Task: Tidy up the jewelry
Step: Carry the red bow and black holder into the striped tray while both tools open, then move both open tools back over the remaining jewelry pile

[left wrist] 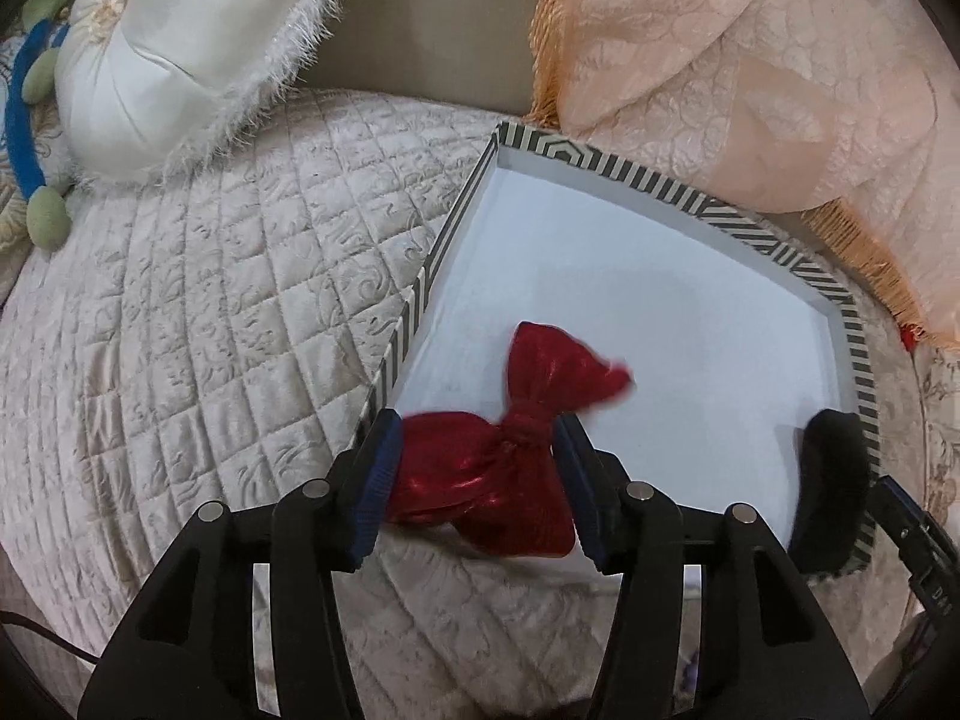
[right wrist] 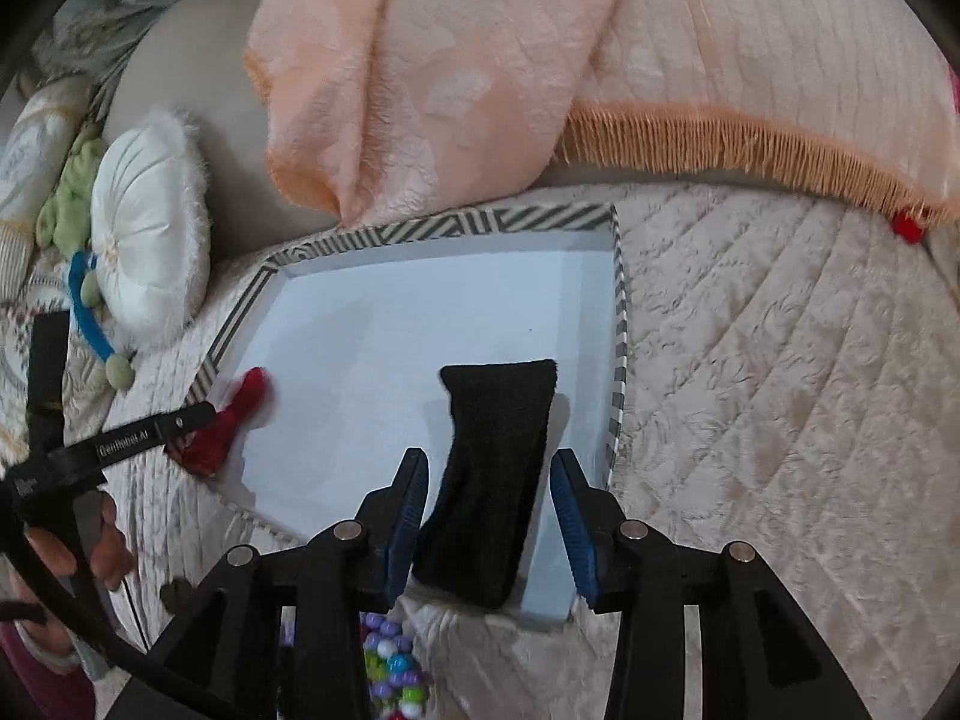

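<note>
Red pouch (left wrist: 498, 468): a shiny red cloth pouch, tied with a knot at its neck. It lies over the near-left edge of the tray, with its loose top inside on the white floor and its fuller part hanging out over the bed. In the right wrist view only a part of it (right wrist: 231, 420) shows, at the left edge of the tray.
Black pouch (right wrist: 489, 480): a dark, fuzzy, long pouch. It lies on the white floor near the right wall of the tray, and its near end goes over the near edge. In the left wrist view it (left wrist: 831, 492) sits in the near-right corner.
Tray (left wrist: 780, 246): a shallow box with a white floor and walls of black and white stripes. It rests on the bed.
Left gripper (left wrist: 477, 480): the jaws are apart, one on each side of the red pouch. The pads do not seem to press it.
Right gripper (right wrist: 489, 522): the jaws stand wide, one on each side of the black pouch, with a gap on both sides.
Beads (right wrist: 393, 672): small coloured beads, seen low between the right gripper's arms.
Bed (left wrist: 210, 312): covered with a pale quilted bedspread.
Round cushion (left wrist: 180, 42): white satin with a fringe, behind and left of the tray.
Peach blanket (right wrist: 450, 72): fringed, lying against the far side of the tray.
</note>
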Tool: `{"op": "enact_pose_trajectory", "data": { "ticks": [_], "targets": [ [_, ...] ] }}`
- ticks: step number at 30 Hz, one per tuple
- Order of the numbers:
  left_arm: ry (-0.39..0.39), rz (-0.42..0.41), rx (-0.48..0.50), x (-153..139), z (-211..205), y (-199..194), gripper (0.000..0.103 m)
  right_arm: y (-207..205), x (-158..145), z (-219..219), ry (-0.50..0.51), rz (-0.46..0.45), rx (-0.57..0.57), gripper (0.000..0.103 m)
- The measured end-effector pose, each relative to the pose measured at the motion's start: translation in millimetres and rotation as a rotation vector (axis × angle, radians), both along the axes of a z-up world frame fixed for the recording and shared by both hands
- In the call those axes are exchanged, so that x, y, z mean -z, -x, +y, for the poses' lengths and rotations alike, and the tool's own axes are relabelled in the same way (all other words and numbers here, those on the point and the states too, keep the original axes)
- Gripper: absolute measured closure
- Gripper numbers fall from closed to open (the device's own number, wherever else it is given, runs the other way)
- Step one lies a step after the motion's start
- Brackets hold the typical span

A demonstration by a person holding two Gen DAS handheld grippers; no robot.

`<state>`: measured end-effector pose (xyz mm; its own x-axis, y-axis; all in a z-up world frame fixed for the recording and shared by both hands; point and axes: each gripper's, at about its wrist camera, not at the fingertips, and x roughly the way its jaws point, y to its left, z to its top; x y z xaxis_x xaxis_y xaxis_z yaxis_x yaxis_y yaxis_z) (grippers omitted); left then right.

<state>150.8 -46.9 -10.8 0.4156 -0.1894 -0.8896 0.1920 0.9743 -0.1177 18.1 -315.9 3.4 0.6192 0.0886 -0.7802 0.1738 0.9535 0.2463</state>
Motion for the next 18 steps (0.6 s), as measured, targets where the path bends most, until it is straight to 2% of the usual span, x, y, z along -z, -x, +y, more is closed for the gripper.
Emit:
{"op": "enact_pose_trajectory", "data": {
  "ticks": [7,18],
  "targets": [
    [-0.047,-0.08,-0.004,-31,12,43,0.051,28,-23,23,0.029,-0.048,-0.027,0.063],
    [-0.061,-0.188,-0.009,-67,27,110,0.051,80,-45,62,0.04,-0.115,-0.081,0.063]
  ]
}}
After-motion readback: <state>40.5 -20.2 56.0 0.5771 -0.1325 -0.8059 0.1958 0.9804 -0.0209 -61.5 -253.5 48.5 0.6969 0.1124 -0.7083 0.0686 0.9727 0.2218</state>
